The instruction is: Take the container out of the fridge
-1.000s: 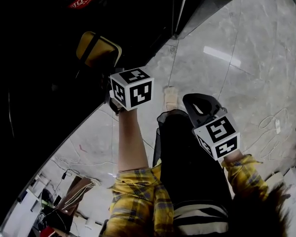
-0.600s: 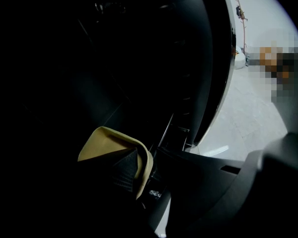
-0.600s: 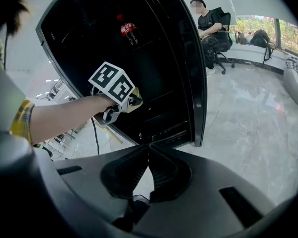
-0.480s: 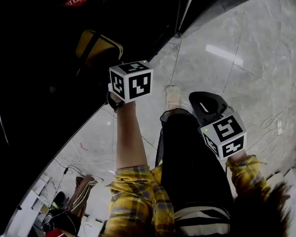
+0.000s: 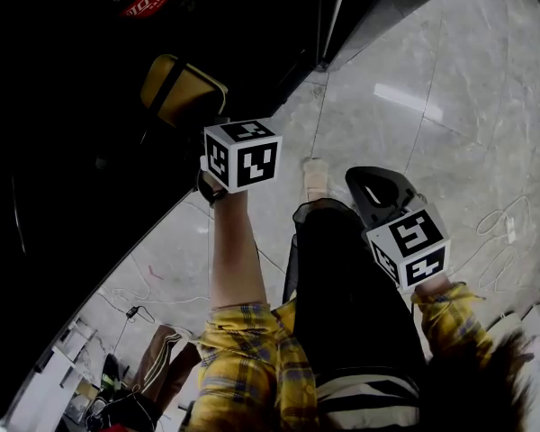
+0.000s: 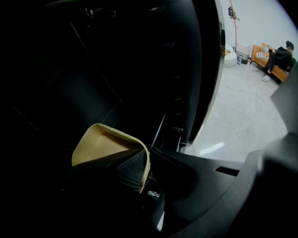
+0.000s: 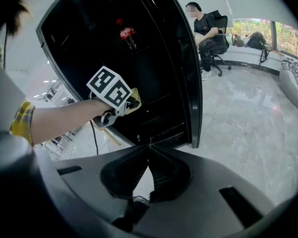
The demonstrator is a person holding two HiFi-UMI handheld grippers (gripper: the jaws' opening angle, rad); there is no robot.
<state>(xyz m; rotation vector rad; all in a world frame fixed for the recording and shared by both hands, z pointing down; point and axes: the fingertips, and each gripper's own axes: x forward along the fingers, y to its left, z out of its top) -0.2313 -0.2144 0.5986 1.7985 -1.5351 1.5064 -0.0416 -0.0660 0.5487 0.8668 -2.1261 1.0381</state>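
Observation:
A yellow container (image 5: 182, 90) hangs in the dark fridge opening (image 5: 63, 151), low and near the door edge. My left gripper (image 6: 139, 168) is shut on the container's wall (image 6: 107, 145); one ribbed pad (image 6: 131, 171) presses inside its rim. In the head view the left gripper's marker cube (image 5: 243, 154) sits just right of the container. My right gripper (image 7: 149, 148) is shut on nothing, held over the floor at the right (image 5: 367, 185). From the right gripper view I see the left cube (image 7: 111, 90) and a bit of the yellow container (image 7: 134, 101) at the fridge front.
The tall black fridge (image 7: 139, 58) stands open, with a red-labelled cola bottle (image 7: 126, 33) on an upper shelf. Grey marble floor (image 5: 432, 124) lies to the right. A person sits on an office chair (image 7: 208, 38) far behind. Cables (image 5: 499, 228) trail on the floor.
The left gripper and container have barely shifted at the fridge opening. The right gripper has drifted slightly right and down.

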